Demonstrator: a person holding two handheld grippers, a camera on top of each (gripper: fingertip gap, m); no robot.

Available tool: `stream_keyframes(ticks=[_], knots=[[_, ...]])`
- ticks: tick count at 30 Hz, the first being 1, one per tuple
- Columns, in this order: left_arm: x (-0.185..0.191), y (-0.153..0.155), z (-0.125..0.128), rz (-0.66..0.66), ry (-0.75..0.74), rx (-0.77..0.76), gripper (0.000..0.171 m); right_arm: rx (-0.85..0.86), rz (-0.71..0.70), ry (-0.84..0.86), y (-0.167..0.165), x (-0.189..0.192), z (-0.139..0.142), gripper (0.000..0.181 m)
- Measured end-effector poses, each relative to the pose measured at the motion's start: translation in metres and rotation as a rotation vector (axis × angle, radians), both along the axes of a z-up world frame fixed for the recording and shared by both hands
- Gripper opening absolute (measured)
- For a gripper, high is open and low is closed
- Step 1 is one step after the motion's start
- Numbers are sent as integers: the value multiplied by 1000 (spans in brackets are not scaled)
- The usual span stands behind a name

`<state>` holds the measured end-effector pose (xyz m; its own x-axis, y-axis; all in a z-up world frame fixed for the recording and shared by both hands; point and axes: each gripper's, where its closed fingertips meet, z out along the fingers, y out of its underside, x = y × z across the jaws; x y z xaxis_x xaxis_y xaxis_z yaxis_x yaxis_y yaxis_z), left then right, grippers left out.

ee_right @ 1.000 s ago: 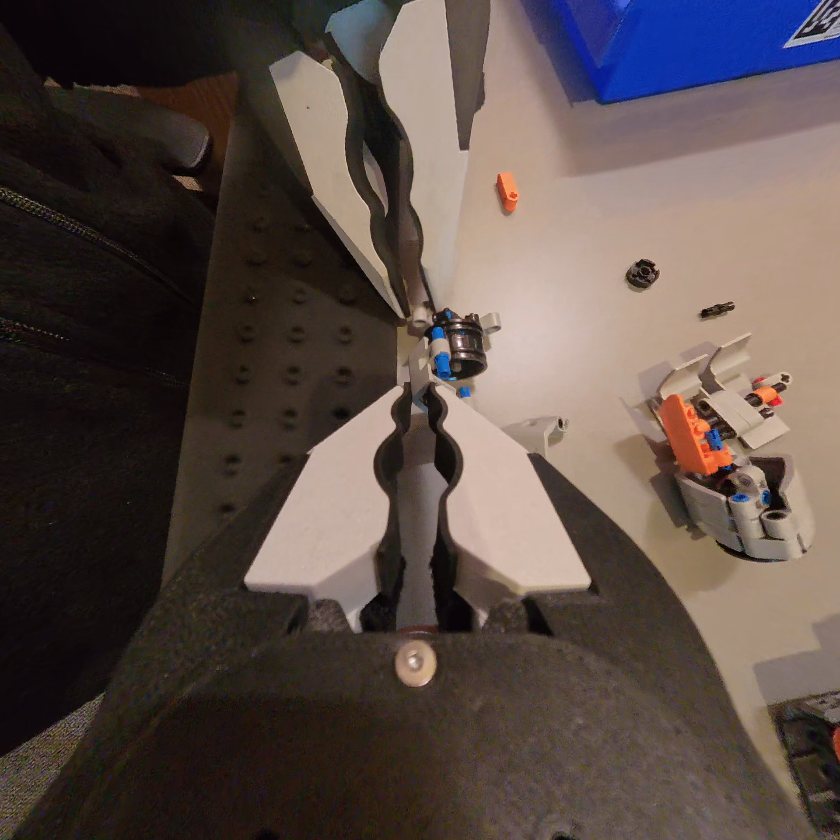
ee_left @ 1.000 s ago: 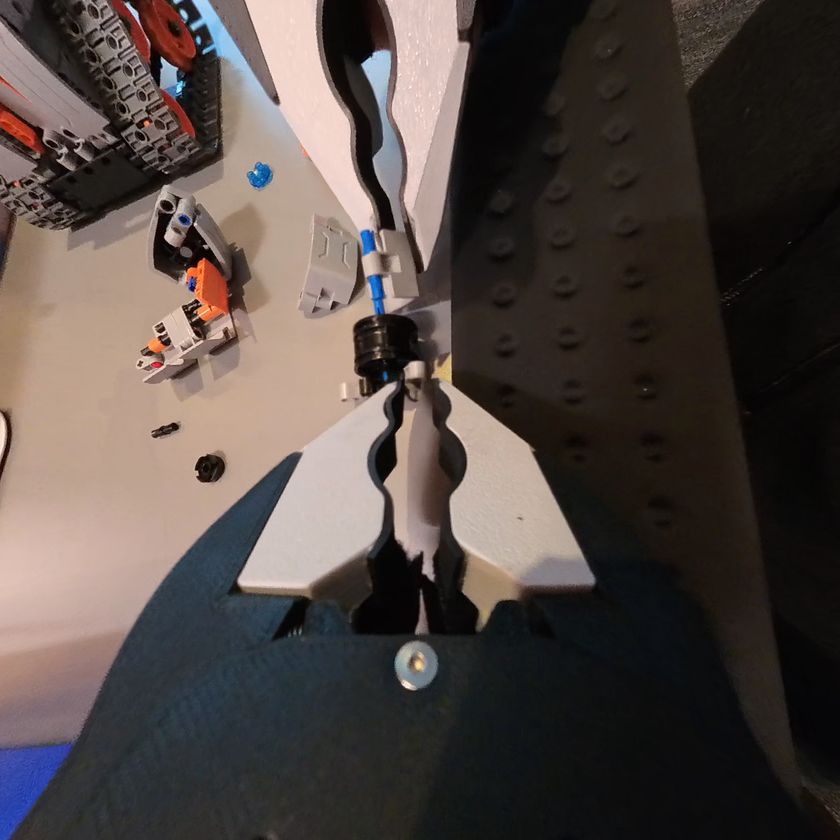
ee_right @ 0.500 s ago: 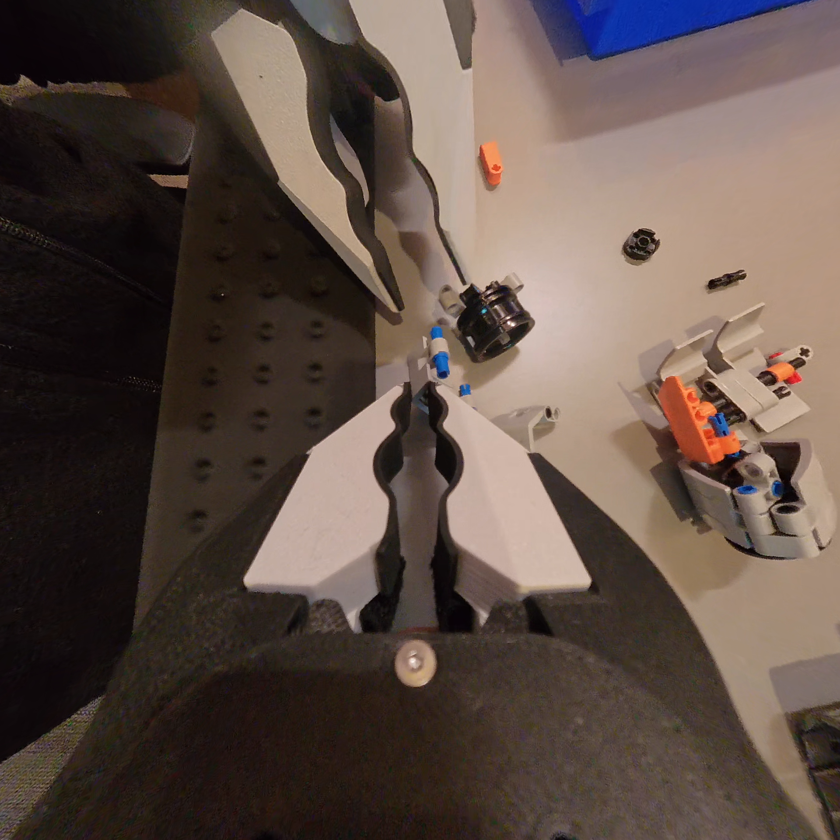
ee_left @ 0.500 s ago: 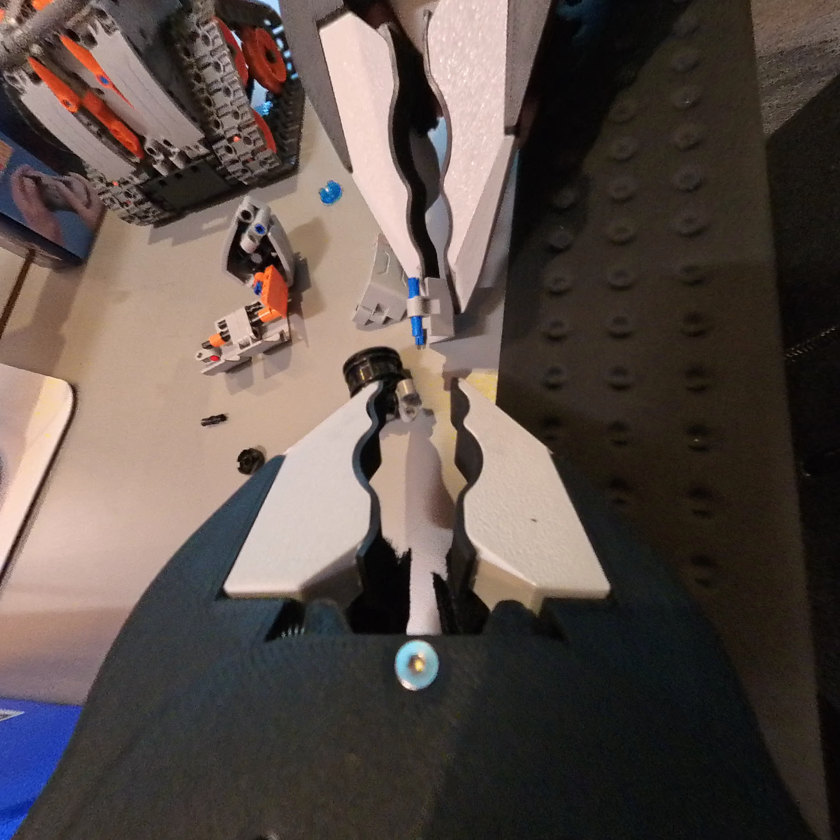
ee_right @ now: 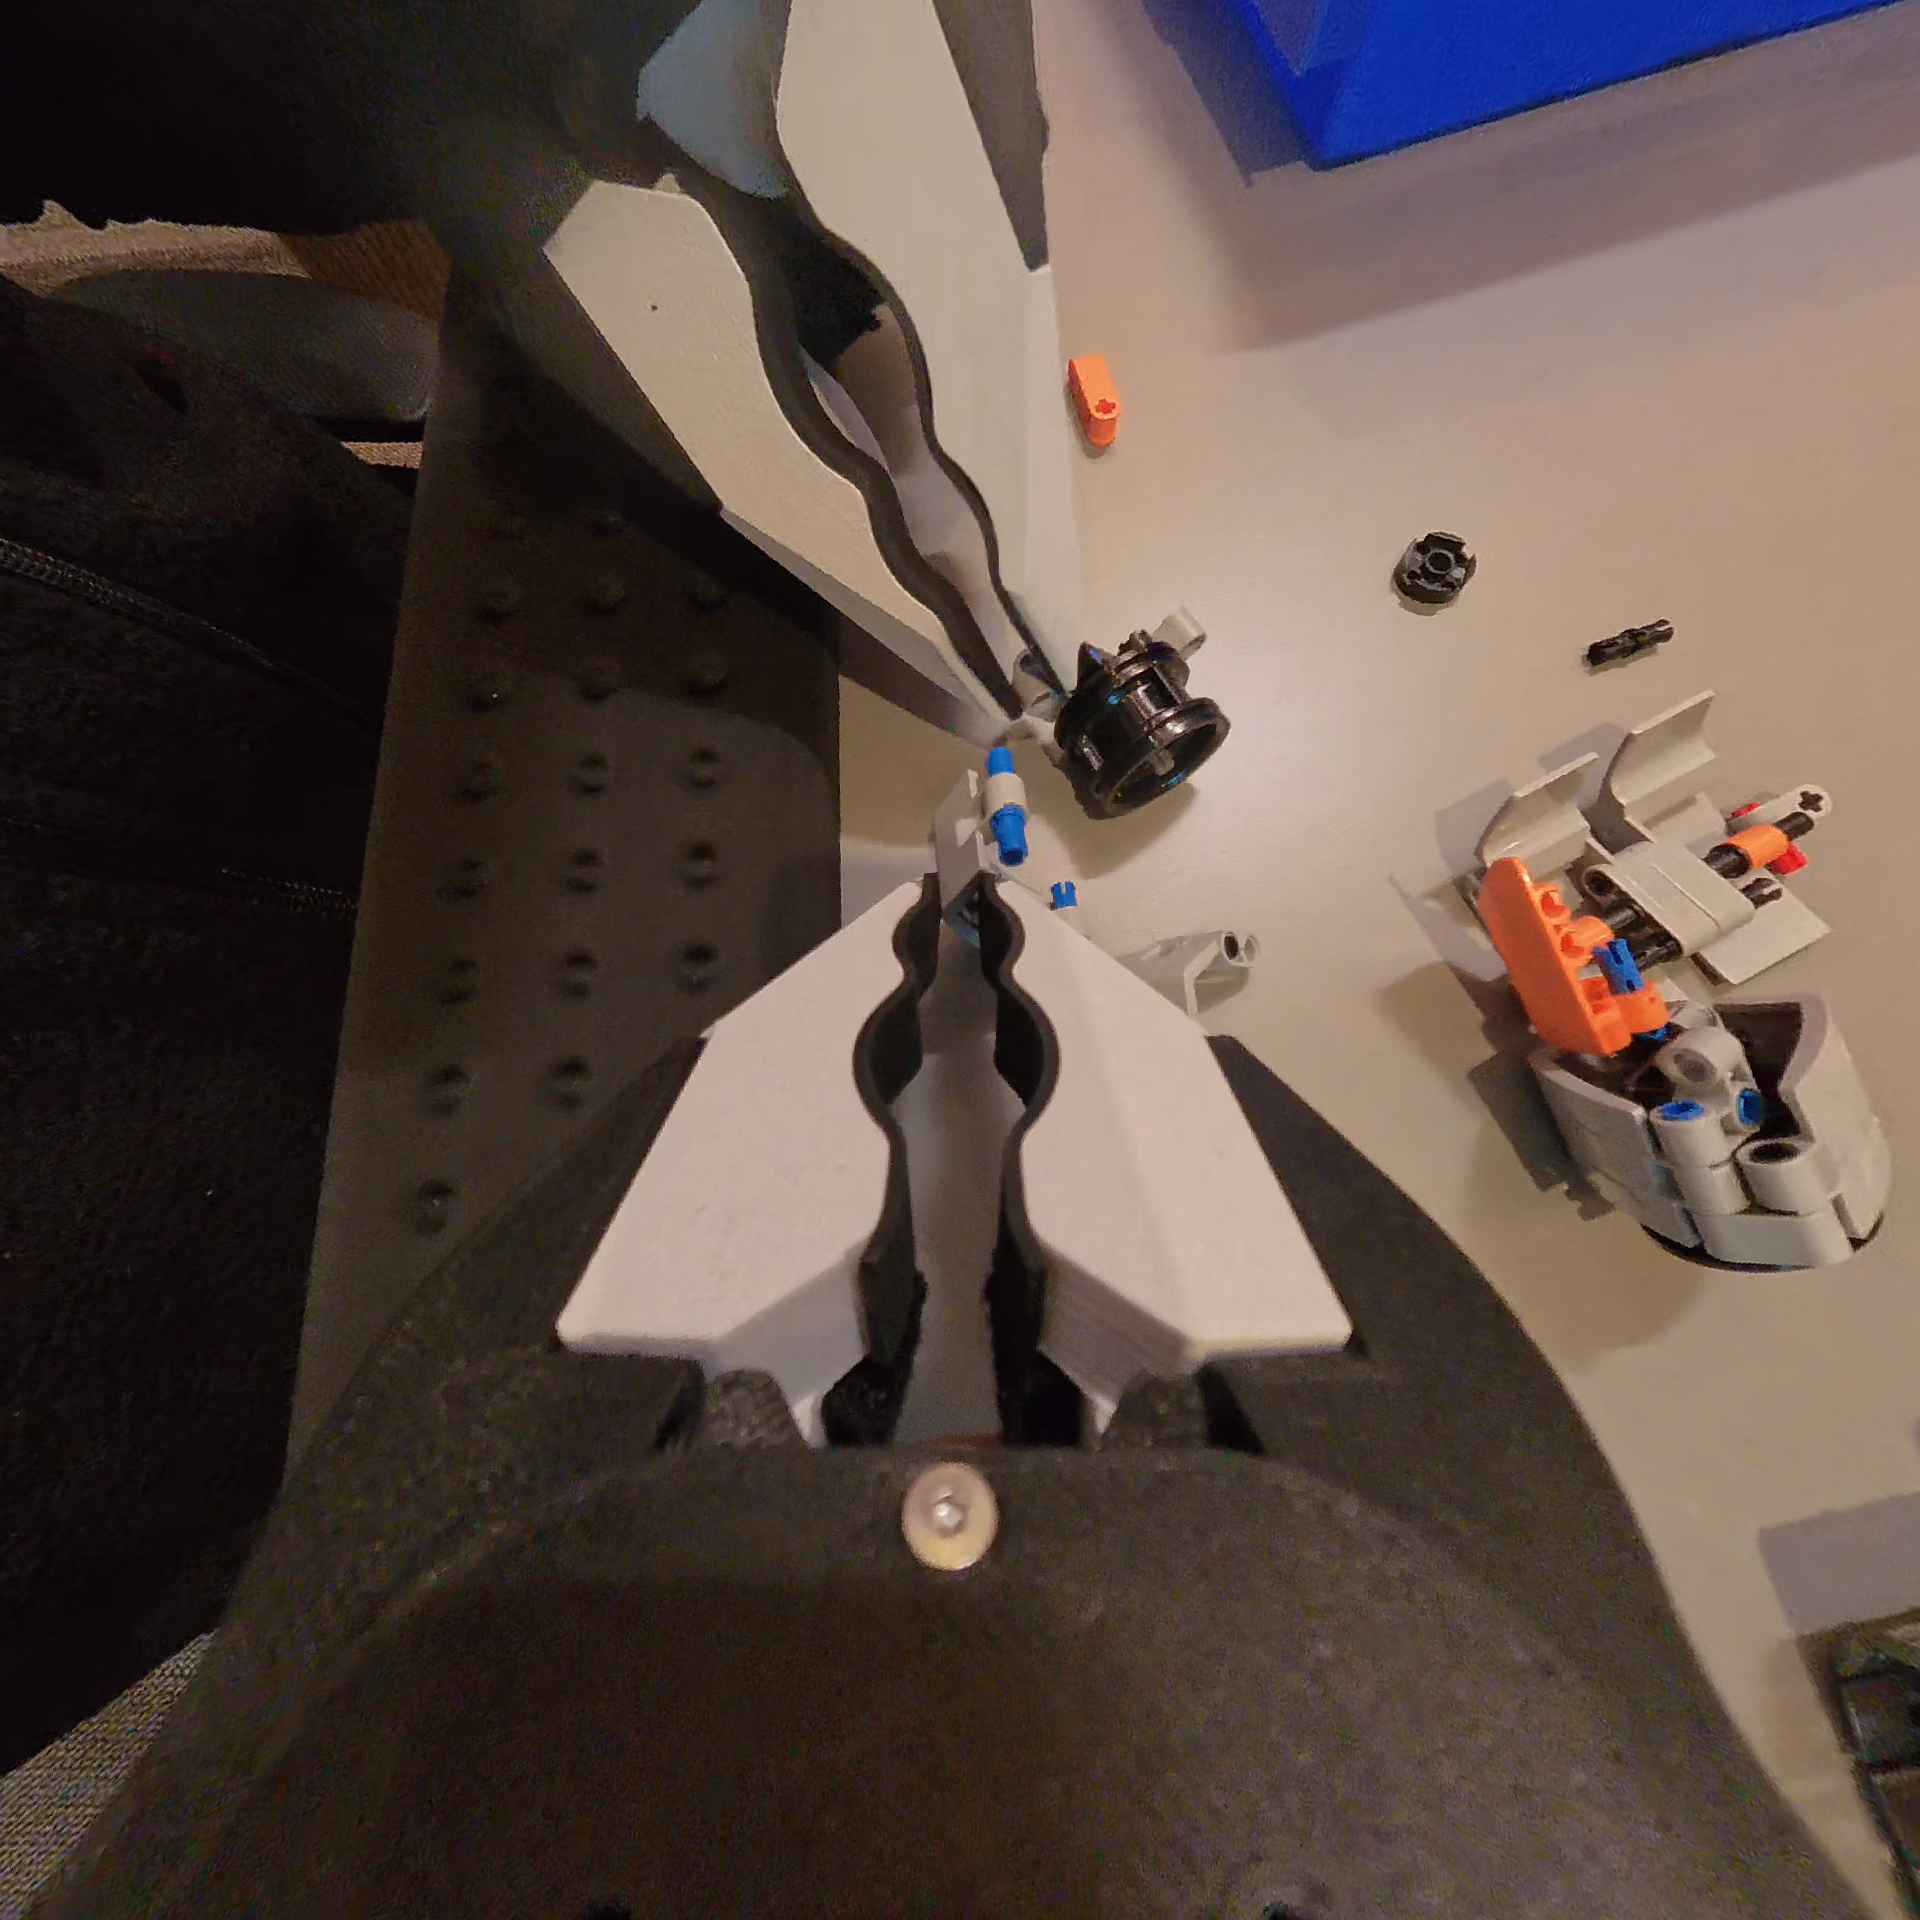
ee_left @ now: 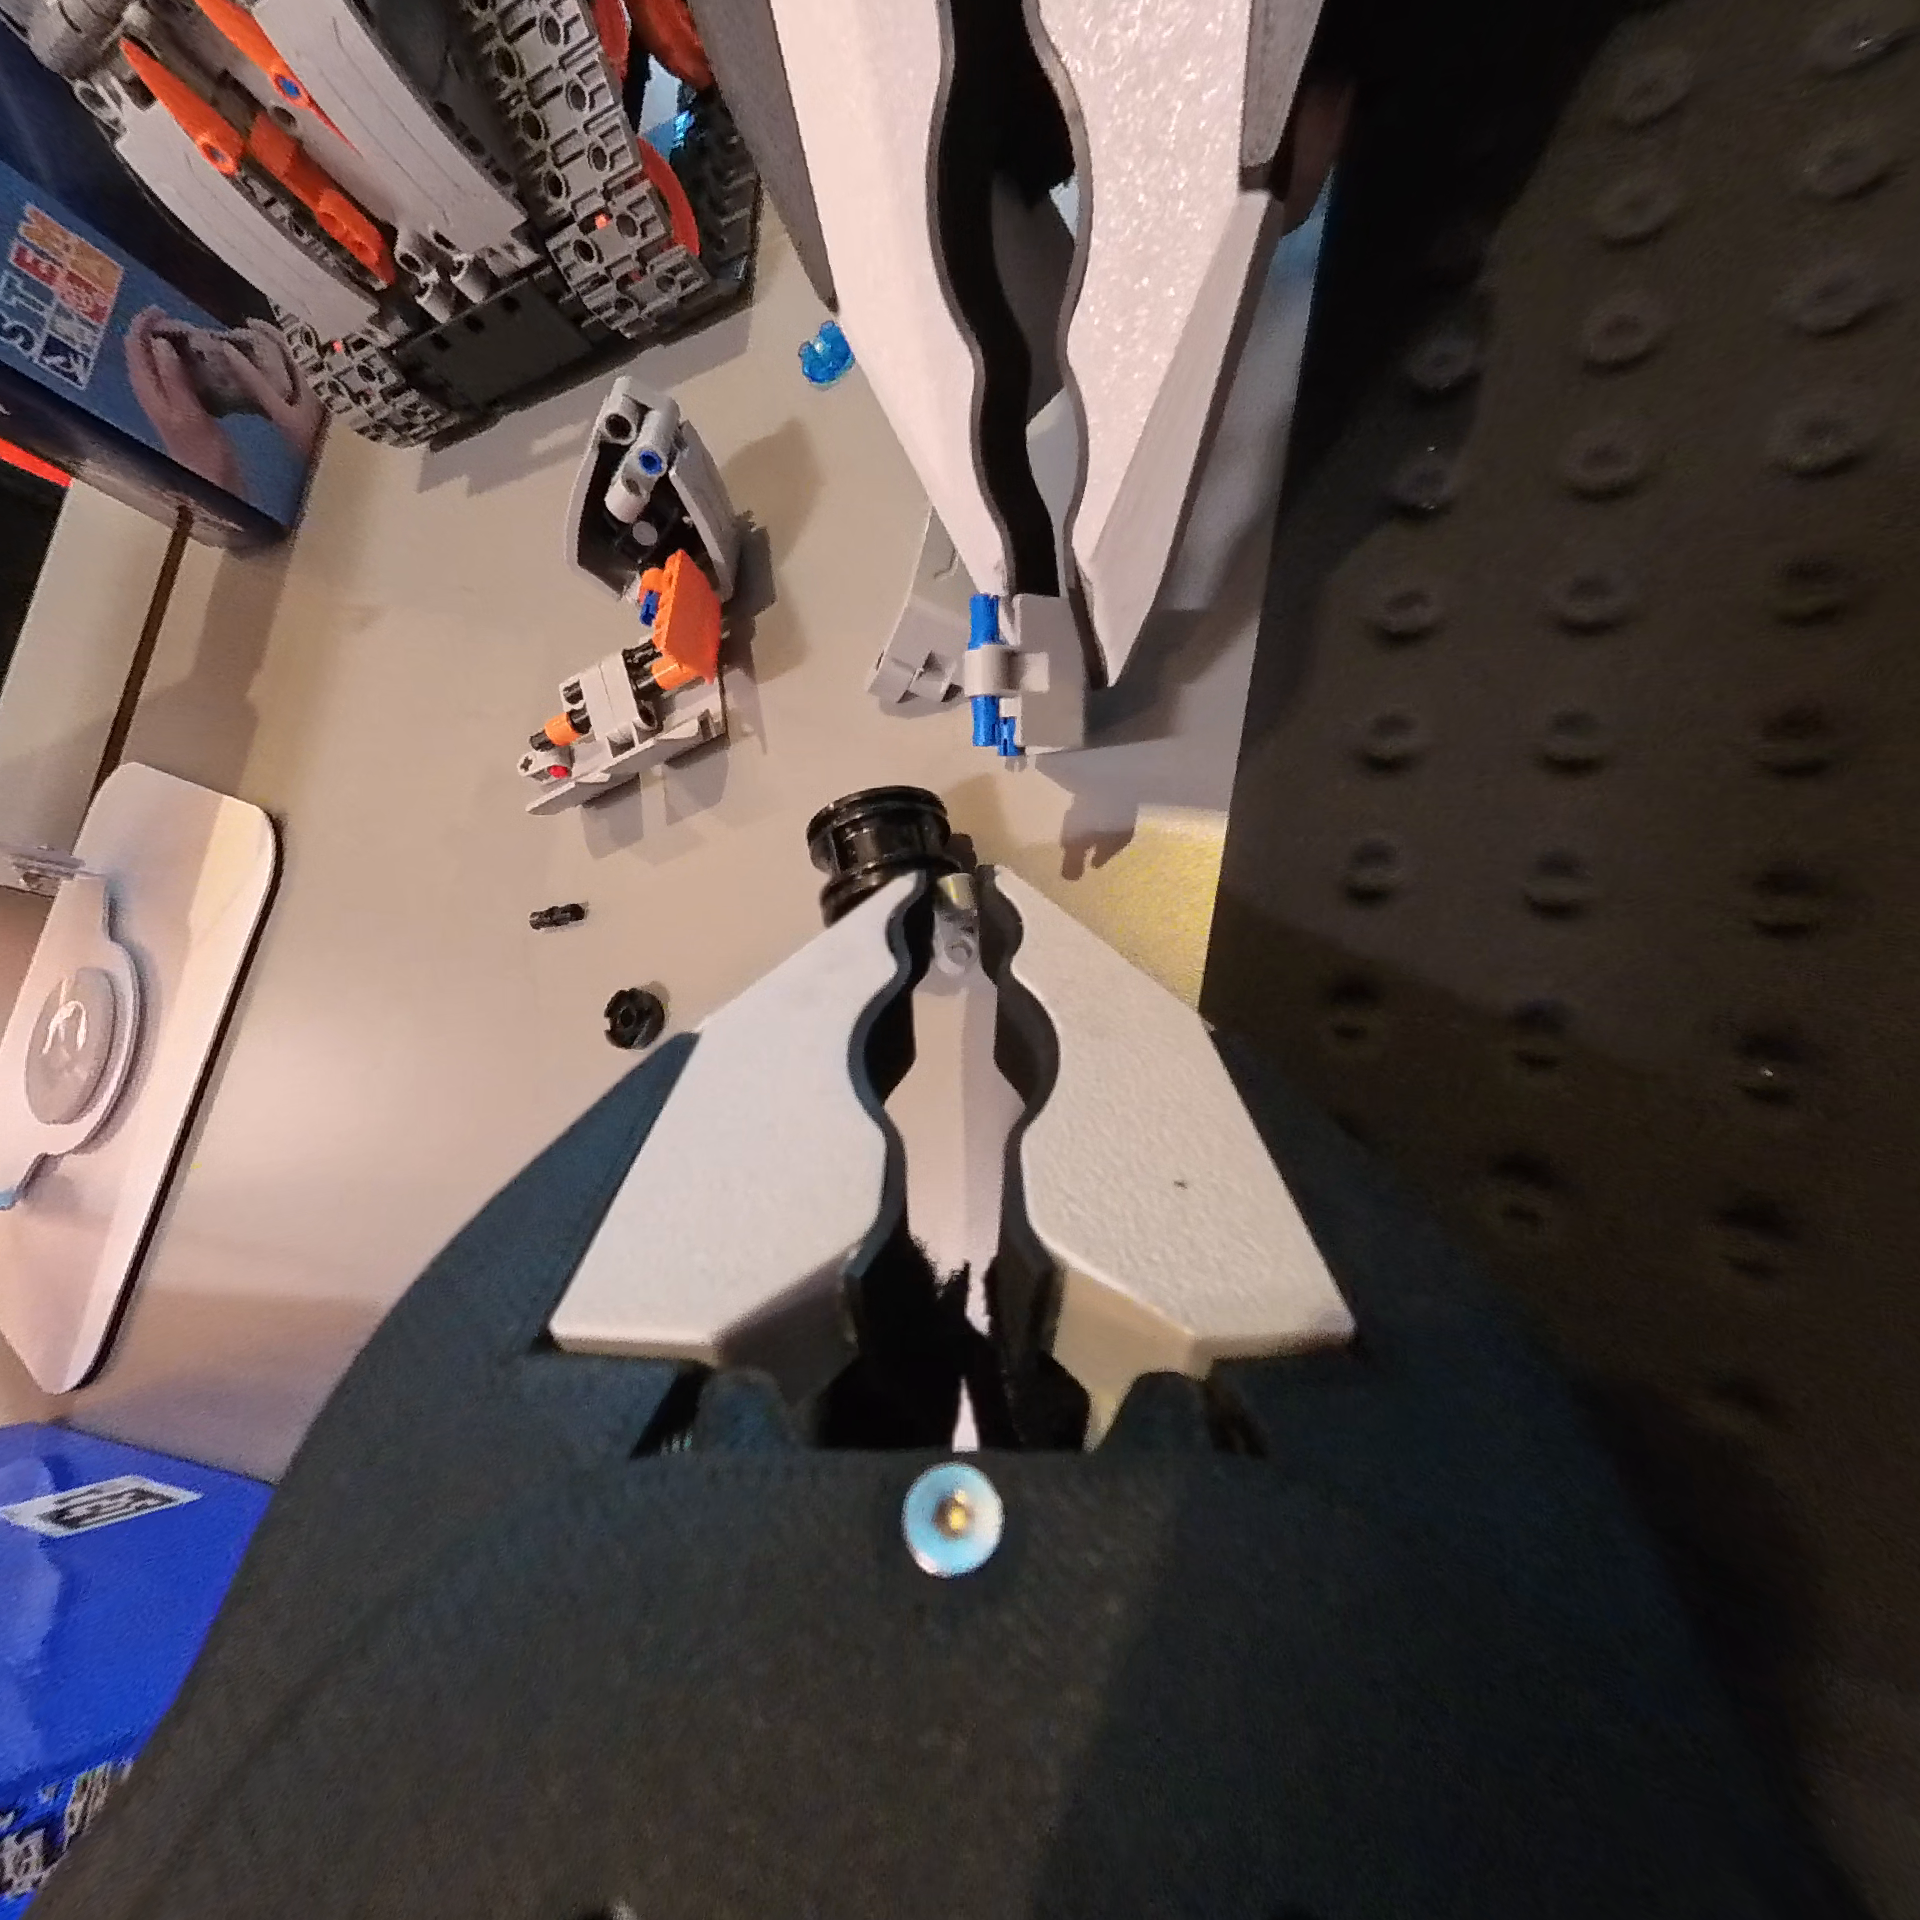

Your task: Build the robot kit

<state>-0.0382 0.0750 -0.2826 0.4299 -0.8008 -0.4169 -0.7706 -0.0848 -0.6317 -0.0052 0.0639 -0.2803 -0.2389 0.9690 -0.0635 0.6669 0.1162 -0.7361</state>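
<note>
Grippers face tip to tip: your left gripper (ee_left: 954, 909) pinches the black wheel's (ee_left: 878, 847) grey arm; your right gripper (ee_right: 966, 896) clamps a grey-and-blue pin piece (ee_right: 987, 821).

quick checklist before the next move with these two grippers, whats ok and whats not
1. Left gripper shut on the grey connector piece carrying the black wheel hub: ok.
2. Right gripper shut on the grey piece with blue pin: ok.
3. Blue pin seated in the black wheel hub: not ok, they are apart.
4. Pin lined up with the hub's hole: cannot tell.
5. Grey-and-orange subassembly clear of both grippers: ok.
</note>
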Motion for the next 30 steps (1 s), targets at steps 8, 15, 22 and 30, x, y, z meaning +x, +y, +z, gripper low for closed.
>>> stream_keyframes(ticks=[8,15,22,30], knots=[[-2,0,-1,4,-12,2,5,10,6,42,0,-5,4,5],[-2,-1,3,1,-62,-7,5,46,16,52,-1,-9,0,5],[2,-4,5,-21,-98,-25,4,57,-2,20,-1,-9,-9,17],[4,-7,2,-36,-91,-30,4,85,-3,16,0,-8,-9,10]])
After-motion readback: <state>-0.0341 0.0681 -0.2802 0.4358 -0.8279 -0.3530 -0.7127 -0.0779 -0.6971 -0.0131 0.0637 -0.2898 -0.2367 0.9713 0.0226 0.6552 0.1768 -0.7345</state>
